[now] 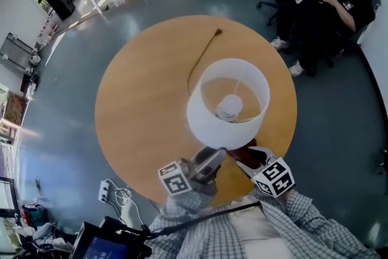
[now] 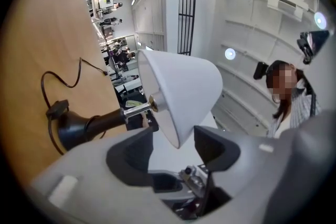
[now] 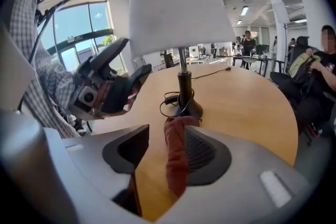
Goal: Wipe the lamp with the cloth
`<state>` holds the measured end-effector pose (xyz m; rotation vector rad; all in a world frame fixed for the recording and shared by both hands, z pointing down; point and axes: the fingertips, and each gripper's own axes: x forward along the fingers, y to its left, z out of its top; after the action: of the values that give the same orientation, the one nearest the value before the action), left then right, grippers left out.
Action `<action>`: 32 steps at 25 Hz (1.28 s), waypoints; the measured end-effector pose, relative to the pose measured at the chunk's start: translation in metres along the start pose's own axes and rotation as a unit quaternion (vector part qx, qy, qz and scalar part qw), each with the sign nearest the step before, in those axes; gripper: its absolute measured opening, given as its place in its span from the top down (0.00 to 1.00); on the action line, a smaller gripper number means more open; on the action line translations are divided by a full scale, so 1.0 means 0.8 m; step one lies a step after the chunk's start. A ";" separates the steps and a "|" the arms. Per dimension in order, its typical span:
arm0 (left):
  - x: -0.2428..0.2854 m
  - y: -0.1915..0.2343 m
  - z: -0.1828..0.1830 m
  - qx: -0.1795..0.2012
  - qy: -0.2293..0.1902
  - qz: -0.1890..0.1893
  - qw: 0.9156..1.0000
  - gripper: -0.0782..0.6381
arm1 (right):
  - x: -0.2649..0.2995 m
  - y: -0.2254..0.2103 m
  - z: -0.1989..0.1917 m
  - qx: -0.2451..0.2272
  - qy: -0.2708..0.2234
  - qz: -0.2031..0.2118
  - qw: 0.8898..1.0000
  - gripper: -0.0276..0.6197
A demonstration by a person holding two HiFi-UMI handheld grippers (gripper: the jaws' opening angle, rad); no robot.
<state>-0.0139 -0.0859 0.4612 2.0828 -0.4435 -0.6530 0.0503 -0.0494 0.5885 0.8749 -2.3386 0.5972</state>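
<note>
The lamp [image 1: 203,121] stands upright on the round wooden bench [image 1: 139,100], close to the person's side; the left claw [image 2: 176,139] is spread apart, the lower rim of the white shade [image 2: 184,86] between its jaws, neither pad pressing it; the right claw [image 3: 160,136] gapes too, the reddish cloth [image 3: 176,160] hanging against one pad, clear of the other

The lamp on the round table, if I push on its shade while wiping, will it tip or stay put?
Likely tippy: the wide white shade sits high on a thin stem over a small dark base. It may also slide: the slack cord won't anchor it.
</note>
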 end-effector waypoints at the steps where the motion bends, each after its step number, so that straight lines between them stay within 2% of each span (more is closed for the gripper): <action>1: 0.001 -0.002 0.001 -0.001 -0.005 0.000 1.000 0.56 | 0.009 0.000 -0.008 -0.020 0.019 0.001 1.000 0.63; 4: 0.008 -0.004 0.004 -0.002 -0.015 0.006 1.000 0.56 | 0.036 -0.005 -0.024 -0.063 0.058 0.001 0.996 0.58; 9: 0.010 -0.007 0.011 0.009 -0.025 0.013 1.000 0.59 | 0.071 -0.014 -0.046 -0.095 0.120 -0.004 0.988 0.57; 10: 0.010 -0.011 0.012 0.014 -0.026 0.010 1.000 0.62 | 0.073 -0.016 -0.050 -0.103 0.129 -0.012 0.986 0.61; 11: 0.010 -0.014 0.013 0.019 -0.028 0.007 0.999 0.65 | 0.075 -0.019 -0.052 -0.107 0.134 -0.018 0.985 0.70; 13: 0.010 -0.018 0.016 0.026 -0.032 0.003 0.999 0.71 | 0.079 -0.023 -0.054 -0.098 0.133 -0.019 0.986 0.73; 17: -0.001 -0.016 0.014 0.028 -0.036 0.007 0.999 0.73 | 0.083 -0.031 -0.060 -0.034 0.118 -0.018 0.992 0.79; 22: -0.003 -0.014 0.013 0.029 -0.037 0.005 0.999 0.73 | 0.043 -0.061 -0.041 0.054 0.056 -0.041 0.996 0.80; 26: 0.000 -0.012 0.010 0.032 -0.034 0.006 0.999 0.73 | -0.012 -0.110 -0.014 0.124 -0.013 -0.072 0.990 0.80; 29: 0.001 -0.012 0.008 0.032 -0.034 0.006 0.999 0.73 | -0.060 -0.145 0.036 0.153 -0.088 -0.093 0.980 0.80; 32: 0.000 -0.013 0.007 0.031 -0.034 0.005 0.999 0.73 | -0.103 -0.160 0.110 0.149 -0.165 -0.082 0.972 0.80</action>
<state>-0.0167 -0.0839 0.4497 2.1205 -0.5169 -0.7137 0.1605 -0.1508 0.4968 1.3825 -2.4686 0.7969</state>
